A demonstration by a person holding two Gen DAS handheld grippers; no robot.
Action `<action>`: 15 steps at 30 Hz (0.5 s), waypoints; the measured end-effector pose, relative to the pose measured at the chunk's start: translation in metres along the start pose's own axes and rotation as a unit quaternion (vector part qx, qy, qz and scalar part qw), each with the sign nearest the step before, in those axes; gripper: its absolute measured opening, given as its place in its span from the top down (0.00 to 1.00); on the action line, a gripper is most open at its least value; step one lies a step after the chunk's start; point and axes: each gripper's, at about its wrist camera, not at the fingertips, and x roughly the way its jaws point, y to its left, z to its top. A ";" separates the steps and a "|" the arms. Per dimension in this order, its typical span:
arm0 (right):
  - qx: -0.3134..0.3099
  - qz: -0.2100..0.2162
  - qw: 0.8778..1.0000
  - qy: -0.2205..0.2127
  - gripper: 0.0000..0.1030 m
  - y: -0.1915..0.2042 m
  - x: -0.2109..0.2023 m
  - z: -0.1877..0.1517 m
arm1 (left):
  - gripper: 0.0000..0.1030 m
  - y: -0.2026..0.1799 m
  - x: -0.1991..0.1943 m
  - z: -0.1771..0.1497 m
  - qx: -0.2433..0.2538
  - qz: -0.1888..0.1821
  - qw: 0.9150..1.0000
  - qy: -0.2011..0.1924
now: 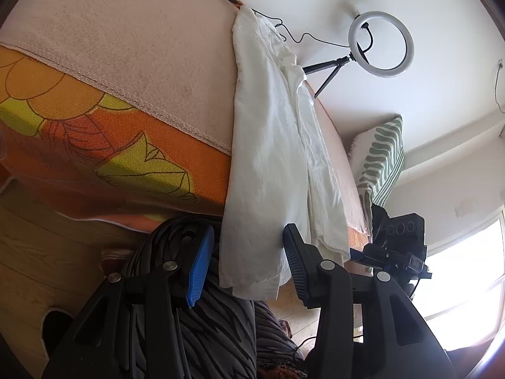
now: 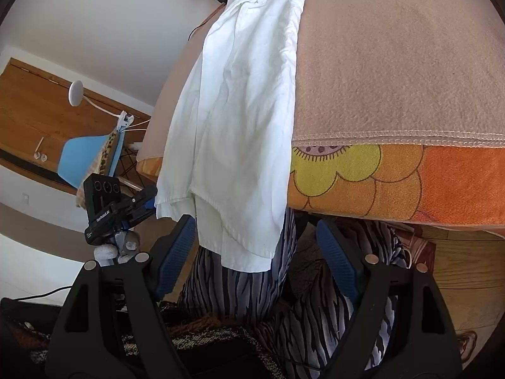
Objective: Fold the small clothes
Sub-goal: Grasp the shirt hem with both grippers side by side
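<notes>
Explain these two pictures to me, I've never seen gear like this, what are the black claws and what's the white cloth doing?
Each picture comes from a fisheye camera mounted on a hand-held gripper that a person carries, one per hand; there is no robot arm. The black claws with blue pads are the gripper fingers. One view shows the left hand-held gripper, the other the right hand-held gripper. Both stand open around the hanging lower edge of a white garment, and neither seems to pinch it yet. The garment lies along a beige blanket over an orange flowered cover, with its end drooping over the edge. A ring light stands behind.
</notes>
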 end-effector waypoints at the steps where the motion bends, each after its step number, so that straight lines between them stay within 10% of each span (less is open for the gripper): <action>1: 0.006 0.006 1.000 0.002 0.21 -0.002 0.002 0.000 | 0.57 0.002 0.003 0.002 -0.007 -0.008 1.000 0.005; 11: 0.036 0.061 0.997 0.030 0.53 -0.011 0.029 0.003 | 0.67 0.016 0.015 0.004 -0.080 -0.073 0.994 0.019; 15: 0.049 0.074 0.996 0.031 0.84 -0.013 0.030 0.002 | 0.82 0.013 0.012 0.001 -0.101 -0.097 0.990 0.016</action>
